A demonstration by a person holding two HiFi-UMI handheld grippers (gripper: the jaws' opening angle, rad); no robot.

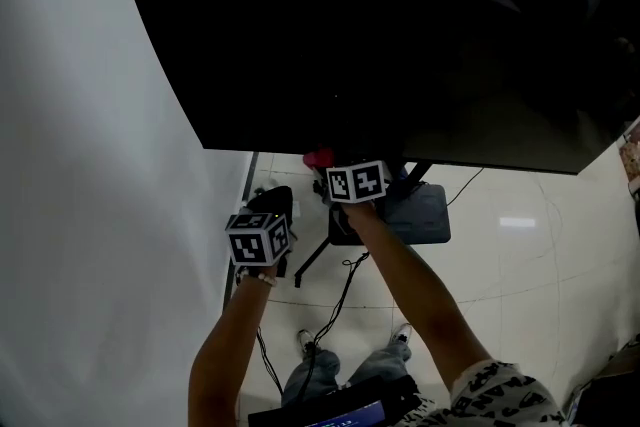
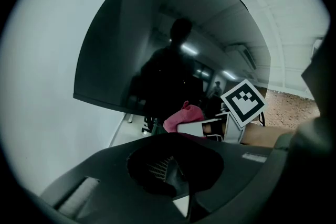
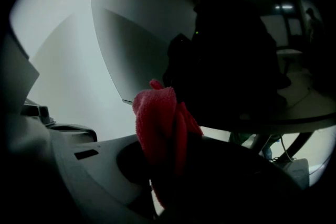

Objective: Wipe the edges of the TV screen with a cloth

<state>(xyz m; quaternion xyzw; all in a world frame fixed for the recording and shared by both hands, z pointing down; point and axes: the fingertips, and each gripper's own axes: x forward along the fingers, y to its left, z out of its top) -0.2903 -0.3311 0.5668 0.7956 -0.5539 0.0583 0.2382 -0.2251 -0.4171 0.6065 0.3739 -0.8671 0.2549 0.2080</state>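
The big dark TV screen (image 1: 400, 25) fills the upper head view; its bottom edge runs just above both grippers. A red cloth (image 1: 318, 158) sits right at that bottom edge, near the screen's lower left corner, with my right gripper (image 1: 325, 165) shut on it. In the right gripper view the cloth (image 3: 157, 118) stands bunched up out of the right gripper (image 3: 168, 176), before the screen (image 3: 136, 34). My left gripper (image 1: 275, 203) hangs lower and to the left, away from the screen, shut on nothing (image 2: 176, 165). From it I see the cloth (image 2: 182, 117) and the screen (image 2: 157, 50).
A white wall (image 1: 90, 165) runs along the left, close to the screen's left edge. Below the TV are its stand legs (image 1: 315, 260), a dark base box (image 1: 415, 215) and cables (image 1: 340, 300) on the tiled floor. The person's shoes (image 1: 400, 335) stand beneath.
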